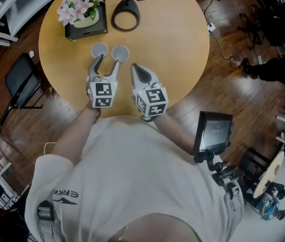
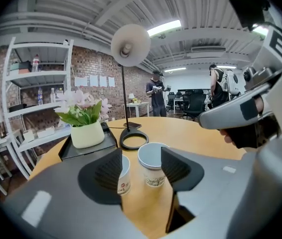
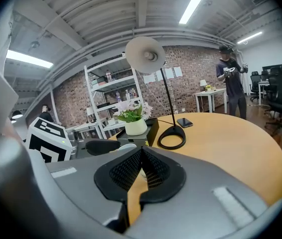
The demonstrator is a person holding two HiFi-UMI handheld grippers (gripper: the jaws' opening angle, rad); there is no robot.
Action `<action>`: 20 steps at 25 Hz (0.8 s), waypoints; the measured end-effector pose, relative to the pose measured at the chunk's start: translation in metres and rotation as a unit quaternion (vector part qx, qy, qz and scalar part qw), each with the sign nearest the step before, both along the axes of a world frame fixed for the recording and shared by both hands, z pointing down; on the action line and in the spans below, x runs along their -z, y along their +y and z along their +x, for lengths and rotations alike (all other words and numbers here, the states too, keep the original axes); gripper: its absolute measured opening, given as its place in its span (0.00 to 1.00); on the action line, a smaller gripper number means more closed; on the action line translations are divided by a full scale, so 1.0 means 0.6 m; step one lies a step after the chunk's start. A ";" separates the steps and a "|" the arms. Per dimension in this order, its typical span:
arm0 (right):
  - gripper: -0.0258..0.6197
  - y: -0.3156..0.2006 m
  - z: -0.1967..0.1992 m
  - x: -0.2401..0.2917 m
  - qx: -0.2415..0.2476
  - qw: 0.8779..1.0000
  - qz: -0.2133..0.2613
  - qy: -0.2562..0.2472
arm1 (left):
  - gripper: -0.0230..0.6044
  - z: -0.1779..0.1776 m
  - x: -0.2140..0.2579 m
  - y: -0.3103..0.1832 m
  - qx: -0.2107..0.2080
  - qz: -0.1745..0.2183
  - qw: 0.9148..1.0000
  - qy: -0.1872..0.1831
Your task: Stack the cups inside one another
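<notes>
- Two white paper cups, the left cup (image 1: 99,50) and the right cup (image 1: 120,52), stood side by side, unstacked, on the round wooden table (image 1: 177,44).
- My left gripper (image 1: 107,64) hung open just short of them, gripping nothing.
- My right gripper (image 1: 141,74) was closed and empty.
- I judged that all the stacking remained.

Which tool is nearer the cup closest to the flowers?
Left. The left tool sits just short of that cup, jaws apart; the right tool, jaws together, is farther off to its right.
</notes>
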State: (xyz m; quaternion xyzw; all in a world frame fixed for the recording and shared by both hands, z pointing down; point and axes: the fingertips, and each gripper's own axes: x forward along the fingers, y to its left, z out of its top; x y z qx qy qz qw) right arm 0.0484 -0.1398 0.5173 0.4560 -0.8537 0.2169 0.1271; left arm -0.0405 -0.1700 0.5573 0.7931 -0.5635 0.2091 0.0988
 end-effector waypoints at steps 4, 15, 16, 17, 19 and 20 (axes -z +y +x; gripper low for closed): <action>0.06 0.003 -0.025 0.012 0.009 1.000 0.010 -0.001 | 0.30 -0.022 0.044 0.004 0.006 0.038 0.999 0.018; 0.06 0.001 -0.108 0.053 0.032 0.999 0.043 0.008 | 0.04 -0.118 0.096 0.018 0.041 0.085 0.995 0.029; 0.06 -0.002 -0.115 0.053 0.032 0.998 0.045 0.010 | 0.04 -0.126 0.094 0.016 0.041 0.085 0.995 0.030; 0.06 -0.005 -0.122 0.053 0.032 0.998 0.046 0.013 | 0.04 -0.133 0.090 0.014 0.041 0.084 0.995 0.032; 0.06 -0.011 -0.133 0.051 0.030 0.998 0.046 0.017 | 0.04 -0.146 0.082 0.009 0.038 0.082 0.995 0.034; 0.06 -0.013 -0.138 0.050 0.028 0.998 0.046 0.020 | 0.04 -0.150 0.079 0.007 0.037 0.081 0.995 0.035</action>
